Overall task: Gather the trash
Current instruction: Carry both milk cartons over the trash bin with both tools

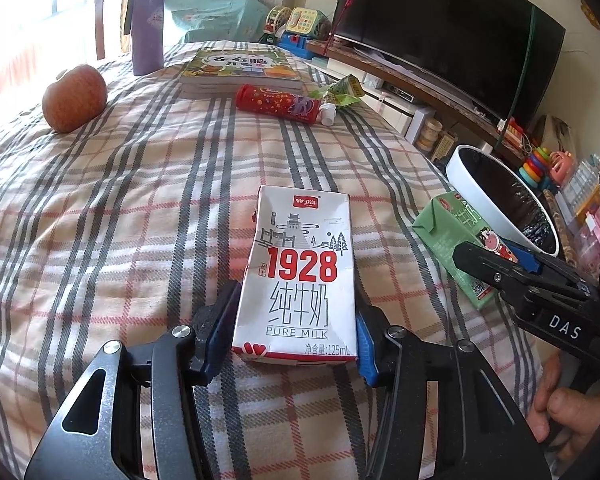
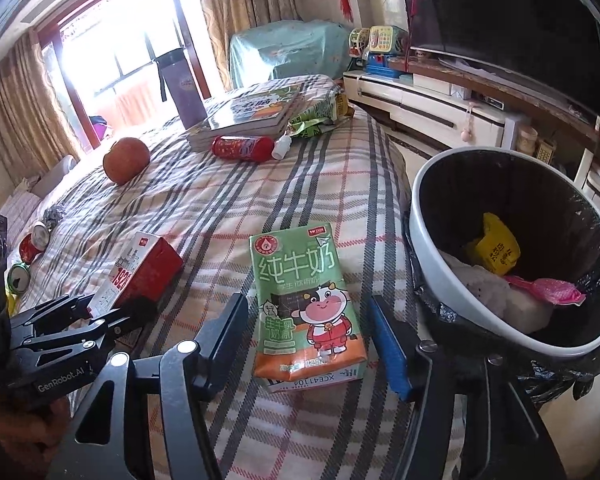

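Left gripper points down at the plaid-covered bed. The white 1928 milk carton lies flat on the cloth with its lower end between the two blue pads; both pads sit flush against the carton's sides, so the fingers are clenched on it. The carton is not lifted; it rests on the cloth.

Right gripper straddles the green milk carton, which lies flat near the bed's right edge. In the right wrist view a strip of cloth shows between each pad and the carton, so these fingers are spread and not pressing. In the left wrist view the right gripper's fingertips overlap the same green carton.

The trash bin, white-rimmed with a black liner, stands just beside the bed edge, near the green carton. Inside: a yellow packet, a pink wrapper and white crumpled material.

Further up the bed: an apple, a purple flask standing upright, a stack of books, a red tube lying in front of the books, and a crumpled green wrapper just beside the tube's cap. At the left bed edge, two cans lie on their sides.

A hand holds the right gripper's handle.
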Available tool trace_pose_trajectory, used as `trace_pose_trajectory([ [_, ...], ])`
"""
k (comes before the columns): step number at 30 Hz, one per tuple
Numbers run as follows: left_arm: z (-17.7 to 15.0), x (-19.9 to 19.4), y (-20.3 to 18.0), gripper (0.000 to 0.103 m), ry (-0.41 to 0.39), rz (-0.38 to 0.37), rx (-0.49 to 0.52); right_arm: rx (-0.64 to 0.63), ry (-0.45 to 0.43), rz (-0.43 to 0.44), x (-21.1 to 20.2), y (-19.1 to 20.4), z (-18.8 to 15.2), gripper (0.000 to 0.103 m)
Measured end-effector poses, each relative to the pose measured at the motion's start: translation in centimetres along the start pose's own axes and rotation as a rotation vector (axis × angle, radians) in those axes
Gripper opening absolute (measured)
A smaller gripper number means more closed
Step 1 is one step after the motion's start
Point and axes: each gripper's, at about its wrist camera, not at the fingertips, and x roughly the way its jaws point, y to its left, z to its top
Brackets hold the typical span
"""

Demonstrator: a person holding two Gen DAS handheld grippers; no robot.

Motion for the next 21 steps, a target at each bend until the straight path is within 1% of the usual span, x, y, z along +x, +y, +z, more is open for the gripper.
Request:
trace_pose_trajectory([
  [1,0.0,-0.1,0.0,0.048,-0.002,0.001,0.003,0.000,0.004,-0.005,0.1,0.0,-0.1,0.048],
  [2,0.0,-0.1,-0.2,0.046,-0.003,0.000,0.007,-0.003,0.003,-0.016,0.1,0.1,-0.2,0.048],
  [5,-0.1,-0.3,-0.4,0.046,-0.008,0.006,0.016,-0.020,-0.015,-0.029,-0.5,0.5,-0.5,0.048],
  [13,-0.5,-1.3,-0.6,0.046,-0.008,-0.004,0.009,0.000,-0.019,0.013,-1.2,0.6,-1.2,0.048],
  [15,-0.6,-1.3,-0.7,0.046,0.001,-0.005,0.012,0.006,-0.009,0.018,-1.1,0.5,-1.2,0.048],
  [17,-0.7,-0.9,-0.6,0.046,0.026,0.001,0.009,0.023,0.003,0.032,-0.8,0.2,-1.2,0.049],
  [21,-1.0,-0.9,-0.4,0.046,0.027,0.009,0.000,0.027,0.004,0.039,-0.9,0.1,-1.2,0.049],
])
